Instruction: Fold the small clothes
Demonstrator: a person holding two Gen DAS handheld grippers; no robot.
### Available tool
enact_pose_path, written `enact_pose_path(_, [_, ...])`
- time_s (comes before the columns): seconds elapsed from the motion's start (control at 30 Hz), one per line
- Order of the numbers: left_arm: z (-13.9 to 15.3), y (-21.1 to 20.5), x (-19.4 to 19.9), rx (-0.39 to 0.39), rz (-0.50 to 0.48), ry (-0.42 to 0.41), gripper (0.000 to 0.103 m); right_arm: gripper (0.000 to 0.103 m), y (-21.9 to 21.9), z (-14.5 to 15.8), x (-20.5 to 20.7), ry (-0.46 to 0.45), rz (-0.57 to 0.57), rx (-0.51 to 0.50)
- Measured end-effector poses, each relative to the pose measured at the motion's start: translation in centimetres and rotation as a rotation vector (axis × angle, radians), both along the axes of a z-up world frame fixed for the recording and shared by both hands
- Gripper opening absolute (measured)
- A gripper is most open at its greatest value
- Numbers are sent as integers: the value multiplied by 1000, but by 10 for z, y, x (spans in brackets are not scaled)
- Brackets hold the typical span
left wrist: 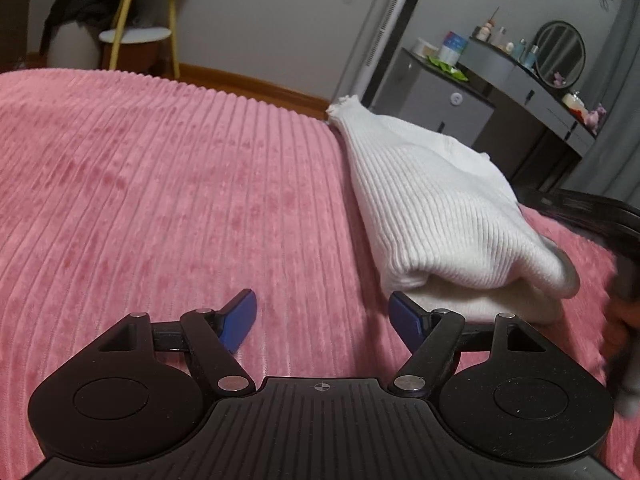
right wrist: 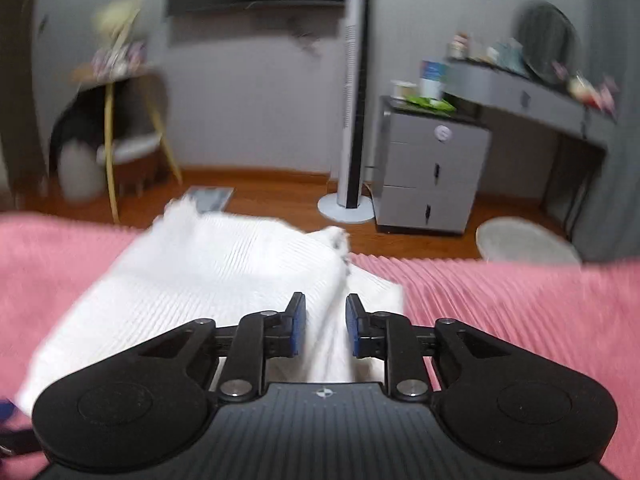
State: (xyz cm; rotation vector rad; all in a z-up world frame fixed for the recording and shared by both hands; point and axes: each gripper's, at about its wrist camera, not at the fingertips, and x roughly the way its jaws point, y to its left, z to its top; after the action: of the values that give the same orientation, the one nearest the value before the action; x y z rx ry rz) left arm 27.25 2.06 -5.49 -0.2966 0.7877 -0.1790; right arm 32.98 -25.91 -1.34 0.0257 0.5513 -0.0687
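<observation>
Blue-padded black left tool (left wrist: 322,312) sits wide apart and empty over my pink ribbed bedspread (left wrist: 140,184), its right pad just beside the folded white ribbed knit garment (left wrist: 436,208). On my right tool (right wrist: 325,326) the jaws are narrow, a ridge of that white garment (right wrist: 224,272) between the pads; blur hides whether they pinch it. Beyond stand a white tower fan (right wrist: 354,100) and grey drawer cabinet (right wrist: 432,168).

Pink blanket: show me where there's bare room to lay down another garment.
Free: the wide stretch of pink blanket left of the white knit garment, ahead of the left tool. Also the strip right of the garment. Crowded: where the right tool straddles a fold.
</observation>
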Motion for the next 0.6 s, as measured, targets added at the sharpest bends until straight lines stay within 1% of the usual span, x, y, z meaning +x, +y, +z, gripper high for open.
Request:
enact_pose_path(0.03, [0,0,1,-9,2,-2,78,26,-7,5,-11,-8,-10,60])
enact_pose_path(0.07, [-1,0,1,-14,1,-3,78,33,-14,8,-26,-7,-33,133])
enact_pose_path(0.1, [-2,-1,2,-11,-1,-2,78,36,-21,9,-38,2,-50,198])
enact_pose_path(0.13, [-2,-3,1,-2,-2,-3,78,39,-29,9,-50,18,-55,288])
enact_pose_path(0.2, [-1,-7,-1,12,-10,-9,78,45,-41,0,-75,50,-80,461])
enact_pose_path(0.23, [-1,-8,-2,11,-16,-8,79,49,-46,-8,-83,74,-79,554])
enact_pose_path(0.3, [0,-11,-3,15,-16,-7,79,52,-56,-23,-88,94,-69,720])
enact_pose_path(0.33, [0,-13,-4,20,-18,-9,79,59,-58,-28,-84,107,-51,777])
enact_pose_path(0.37, [0,-14,-5,25,-19,-11,79,64,-60,-33,-78,118,-45,819])
enact_pose_path(0.4, [0,-15,-5,29,-20,-12,79,64,-62,-37,-74,114,-33,871])
enact_pose_path(0.43, [0,-16,-5,33,-20,-12,79,64,-61,-39,-69,102,-27,902])
enact_pose_path(0.47, [0,-16,-5,36,-18,-10,79,62,-61,-40,-65,91,-36,904])
enact_pose_path(0.5, [0,-17,-5,36,-18,-8,79,57,-65,-41,-61,85,-48,886])
enact_pose_path(0.57, [0,-17,-5,36,-19,-7,81,29,-65,-45,-55,86,-50,861])
enact_pose_path(0.6, [0,-17,-4,36,-20,-6,81,23,-65,-50,-51,103,-47,875])
